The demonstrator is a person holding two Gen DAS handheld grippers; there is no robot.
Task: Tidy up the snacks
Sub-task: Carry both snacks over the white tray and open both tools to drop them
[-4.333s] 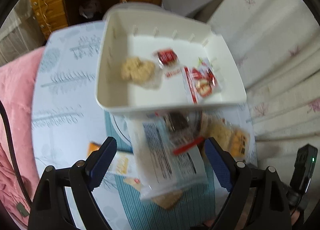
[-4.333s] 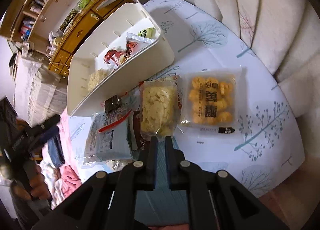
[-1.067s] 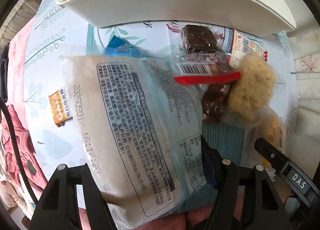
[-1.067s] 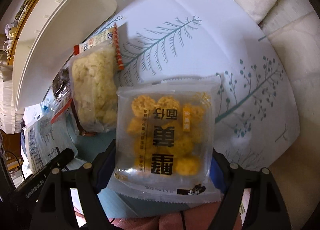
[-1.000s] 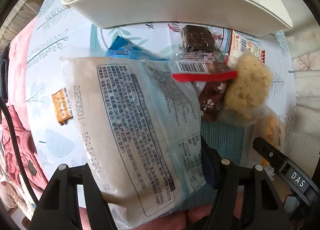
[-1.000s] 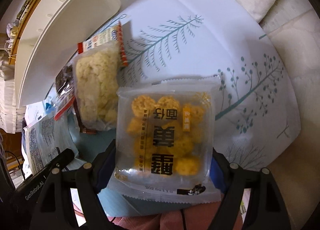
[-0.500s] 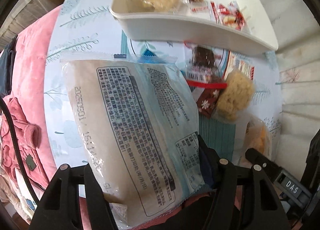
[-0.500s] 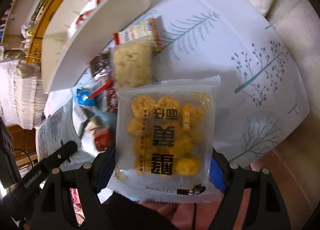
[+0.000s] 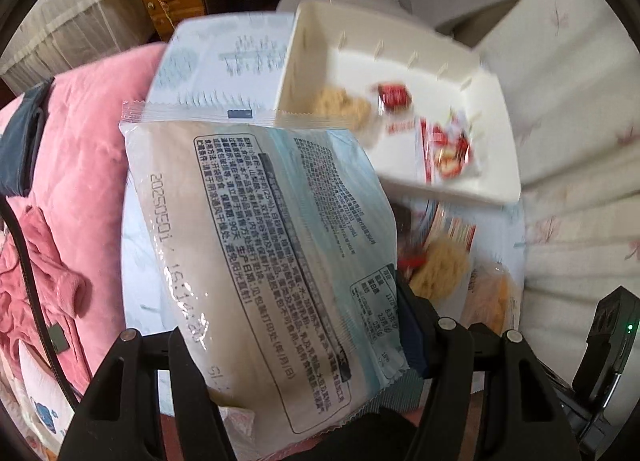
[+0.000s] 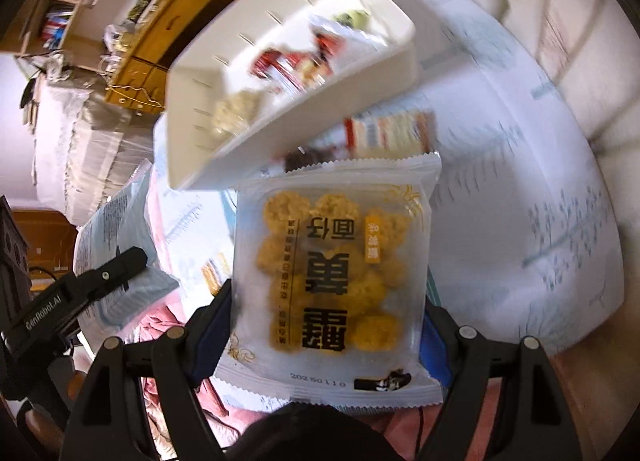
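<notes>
My left gripper (image 9: 296,337) is shut on a large pale blue and beige snack bag (image 9: 260,245), held up above the table with its printed back facing me. My right gripper (image 10: 326,325) is shut on a clear packet of yellow round crackers (image 10: 332,277), also lifted off the table. The white bin (image 9: 500,189) lies ahead and holds a beige rice cake (image 9: 340,107) and red-wrapped snacks (image 9: 444,153). In the right wrist view the bin (image 10: 360,97) sits up and to the left, and the left gripper with its bag (image 10: 104,229) shows at the left.
On the tree-patterned tablecloth (image 9: 216,57) in front of the bin lie a pale rice-cake pack (image 9: 440,265) and a red-striped packet (image 10: 388,135). A pink quilt (image 9: 72,149) lies to the left, a white sofa (image 9: 580,141) to the right, a wooden cabinet (image 10: 168,21) behind.
Both grippers have risen from the table with their packets and tilted up toward the bin. The bin's inside now shows in both views. The images are blurred by motion.
</notes>
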